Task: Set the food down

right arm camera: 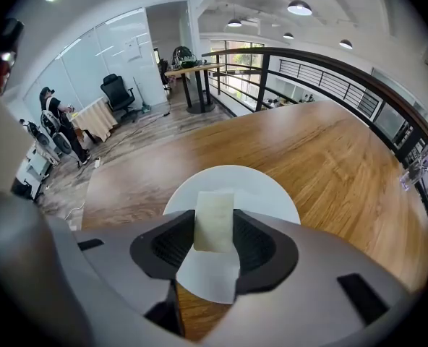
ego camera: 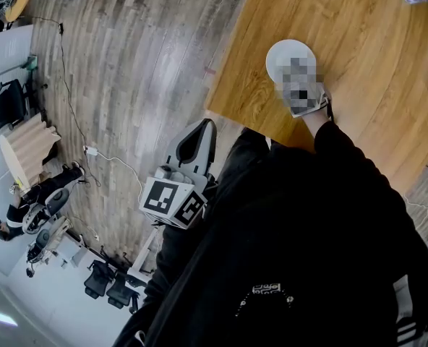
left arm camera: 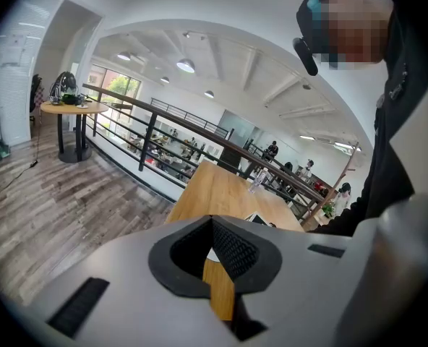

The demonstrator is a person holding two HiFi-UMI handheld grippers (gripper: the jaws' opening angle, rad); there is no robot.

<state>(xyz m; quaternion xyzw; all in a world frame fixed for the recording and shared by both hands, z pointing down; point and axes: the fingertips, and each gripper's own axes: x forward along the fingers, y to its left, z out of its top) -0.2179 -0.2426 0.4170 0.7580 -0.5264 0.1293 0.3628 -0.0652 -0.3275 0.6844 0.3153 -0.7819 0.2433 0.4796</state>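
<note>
Pale rectangular food slab [right arm camera: 214,208], clamped in the right hand-held gripper [right arm camera: 214,230], hangs over the round white plate [right arm camera: 264,190]; next, lower and release.

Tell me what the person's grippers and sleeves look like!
The left gripper and right gripper are light grey, with rounded jaws lined in ribbed black. The left one carries a cube covered in black-and-white square markers. The person's sleeves are black.
</note>
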